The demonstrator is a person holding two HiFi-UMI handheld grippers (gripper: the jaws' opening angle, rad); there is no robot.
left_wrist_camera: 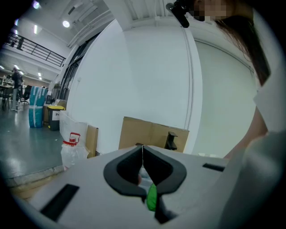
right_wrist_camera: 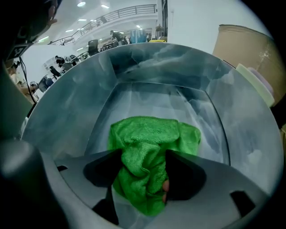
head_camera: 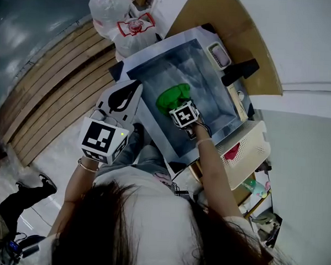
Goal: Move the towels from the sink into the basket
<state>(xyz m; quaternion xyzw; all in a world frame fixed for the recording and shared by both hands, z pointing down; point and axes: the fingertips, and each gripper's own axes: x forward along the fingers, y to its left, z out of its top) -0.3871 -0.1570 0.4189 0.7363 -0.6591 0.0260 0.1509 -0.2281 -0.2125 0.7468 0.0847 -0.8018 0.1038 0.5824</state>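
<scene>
Down in the sink, the right gripper points steeply at the green towel, its fingers spread wide and straddling a bunched fold, not yet clamped; judged ready to pinch. The left gripper waits near-left, fingers closed, empty. The basket stands right of the sink.

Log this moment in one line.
right gripper: open, jaws astride green towel | towel: lying in sink | left gripper: shut, empty, beside sink
</scene>
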